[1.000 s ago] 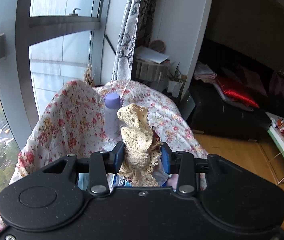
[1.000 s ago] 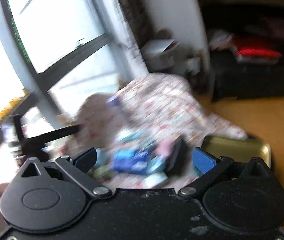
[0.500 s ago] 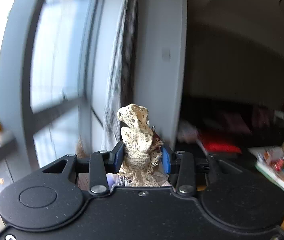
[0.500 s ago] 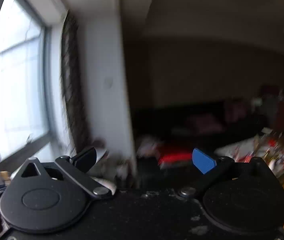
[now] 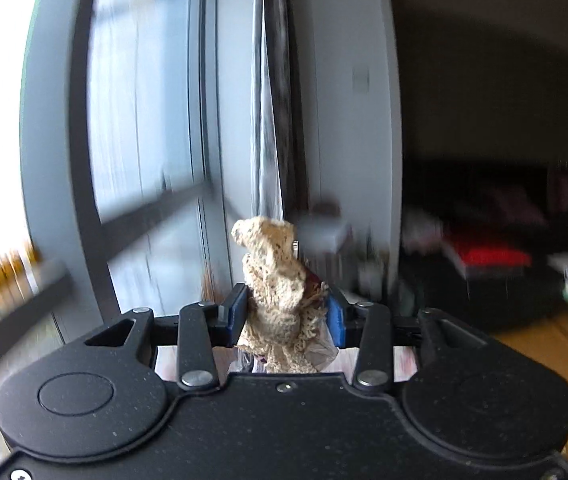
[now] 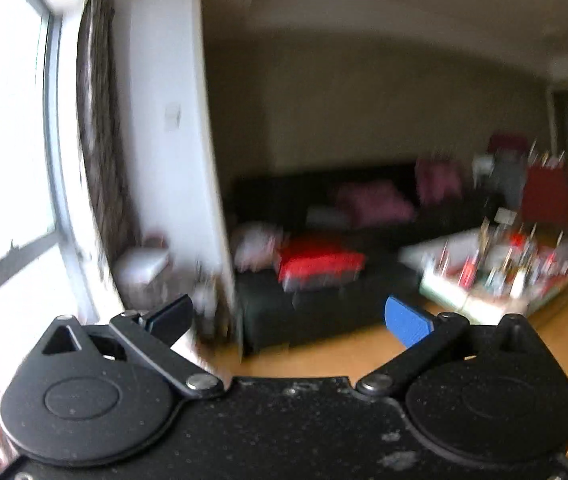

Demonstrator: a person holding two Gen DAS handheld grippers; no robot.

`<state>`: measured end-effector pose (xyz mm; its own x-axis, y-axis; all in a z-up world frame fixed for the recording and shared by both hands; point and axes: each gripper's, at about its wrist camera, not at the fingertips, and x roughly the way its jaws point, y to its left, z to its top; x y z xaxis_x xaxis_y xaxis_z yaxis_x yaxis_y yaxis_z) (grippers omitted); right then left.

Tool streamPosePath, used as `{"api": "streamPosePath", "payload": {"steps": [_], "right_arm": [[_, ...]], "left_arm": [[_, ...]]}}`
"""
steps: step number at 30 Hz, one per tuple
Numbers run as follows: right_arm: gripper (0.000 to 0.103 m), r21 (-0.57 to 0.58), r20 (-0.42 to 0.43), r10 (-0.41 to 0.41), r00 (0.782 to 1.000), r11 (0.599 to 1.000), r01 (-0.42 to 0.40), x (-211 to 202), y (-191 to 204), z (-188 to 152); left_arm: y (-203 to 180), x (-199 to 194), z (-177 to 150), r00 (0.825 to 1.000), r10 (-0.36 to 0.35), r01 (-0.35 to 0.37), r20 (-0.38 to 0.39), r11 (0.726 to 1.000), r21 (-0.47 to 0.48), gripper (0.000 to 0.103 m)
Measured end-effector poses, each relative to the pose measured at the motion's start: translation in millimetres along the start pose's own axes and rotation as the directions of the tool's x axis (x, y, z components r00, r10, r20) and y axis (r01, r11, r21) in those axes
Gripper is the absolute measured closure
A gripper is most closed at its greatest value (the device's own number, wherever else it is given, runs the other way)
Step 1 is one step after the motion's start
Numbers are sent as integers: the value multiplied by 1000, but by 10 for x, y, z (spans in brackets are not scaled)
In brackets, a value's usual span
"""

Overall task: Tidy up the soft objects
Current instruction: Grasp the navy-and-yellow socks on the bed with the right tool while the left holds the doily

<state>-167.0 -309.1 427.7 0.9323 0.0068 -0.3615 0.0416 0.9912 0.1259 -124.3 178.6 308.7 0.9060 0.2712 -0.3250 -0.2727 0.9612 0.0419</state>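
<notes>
**Crocheted piece held aloft, other jaws empty**

Left wrist view: left gripper (image 5: 287, 312) closed on a cream crocheted cloth (image 5: 274, 280), blue pads (image 5: 237, 312) pressing it from both sides. Jaws just easing open a little, cloth between them and not released. Cloth bunched, standing upright above the jaws, its frayed end and a bit of clear plastic hanging just below. Beyond the jaws, blurred: window frame (image 5: 84, 184) to the left, curtain (image 5: 276, 120) straight ahead, dark sofa (image 5: 484, 280) with a red cushion (image 5: 488, 256) to the right, wooden floor (image 5: 556, 344) lower right.

Right wrist view: right gripper (image 6: 288, 320) spread wide, nothing between the jaws. Ahead of them the dark sofa (image 6: 324, 312) with red cushion (image 6: 320, 260) and pink cushions (image 6: 372, 204); low table (image 6: 496, 280) crowded with small items to the right; window (image 6: 4, 160) and curtain (image 6: 96, 140) to the left; white wall (image 6: 172, 160) between. No crocheted cloth in this view.
</notes>
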Motion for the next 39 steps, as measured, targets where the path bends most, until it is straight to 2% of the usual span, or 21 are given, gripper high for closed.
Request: {"api": "streamPosePath", "payload": {"steps": [3,5,8,11,14,17,19,21,22,24,25,26,27,29,30,31,32,33,35,37,39], "right_arm": [[1,-27,-191,68,979,997,-74,699,208,-733],[1,-98,-262,64,963,991,-92,1081,521,-1226],[1,-216,-343,75,936,964,-156,1594,1020,-1934],[1,-198,-451,185,873,933,-300,1888,1478,-2491],[0,-145,-521,251,816,916,-374,2164,1822,-2870],[0,-111,-578,269,770,909,-401,2376,2109,-3101],[1,-118,-590,266,762,906,-407,2401,2281,-3343],[1,-131,-599,253,760,905,-405,2637,2378,-3457],[1,-115,-615,249,748,910,-398,2692,2375,-3471],[4,-54,-670,257,696,919,-391,2890,2379,-3586],[11,-34,-692,261,672,919,-392,2931,2369,-3645],[12,-26,-706,263,658,918,-396,2977,2375,-3694],[12,-33,-707,261,658,917,-398,2934,2343,-3691],[9,-85,-681,221,698,923,-375,2950,2356,-3748],[1,-112,-667,199,718,926,-360,2982,2378,-3774],[0,-132,-656,176,734,931,-341,3020,2395,-3804],[0,-146,-654,157,740,933,-328,3039,2404,-3811],[0,-155,-664,145,733,933,-326,3059,2414,-3818],[1,-145,-688,179,703,916,-374,3085,2440,-3852],[4,-130,-701,228,675,890,-436,3002,2444,-3830],[4,-117,-712,275,646,861,-496,2909,2461,-3817]], "left_arm": [[-123,572,-426,984,-15,16,-179,1000,3,61],[-213,925,-703,958,-20,23,-288,1000,5,64],[-373,1280,-1092,919,0,13,-394,999,30,64],[-401,1485,-1430,881,-1,19,-473,999,34,65],[-334,1614,-1679,851,19,-2,-525,999,34,65],[-218,1581,-1838,835,28,-20,-549,1000,20,65],[-175,1625,-1906,825,22,-22,-565,1000,7,65],[-168,1726,-1987,813,12,-16,-582,1000,-2,65],[-180,1776,-2038,806,5,-9,-592,1000,-3,65],[-229,1812,-2125,791,-6,11,-612,1000,5,65],[-268,1828,-2169,784,-7,21,-621,1000,16,64],[-314,1846,-2215,775,-9,36,-632,999,29,64],[-365,1863,-2265,766,-14,54,-643,998,43,64],[-452,1881,-2348,748,-26,85,-663,995,56,63],[-494,1889,-2390,738,-34,102,-674,993,62,62],[-535,1895,-2426,729,-40,122,-683,990,71,60],[-573,1897,-2457,723,-41,136,-689,987,84,59],[-611,1895,-2484,719,-35,147,-694,984,103,59],[-635,1886,-2498,723,-10,136,-691,982,128,58],[-577,1863,-2433,739,12,102,-674,986,130,58],[-429,1805,-2256,771,39,41,-636,993,111,58]]}}
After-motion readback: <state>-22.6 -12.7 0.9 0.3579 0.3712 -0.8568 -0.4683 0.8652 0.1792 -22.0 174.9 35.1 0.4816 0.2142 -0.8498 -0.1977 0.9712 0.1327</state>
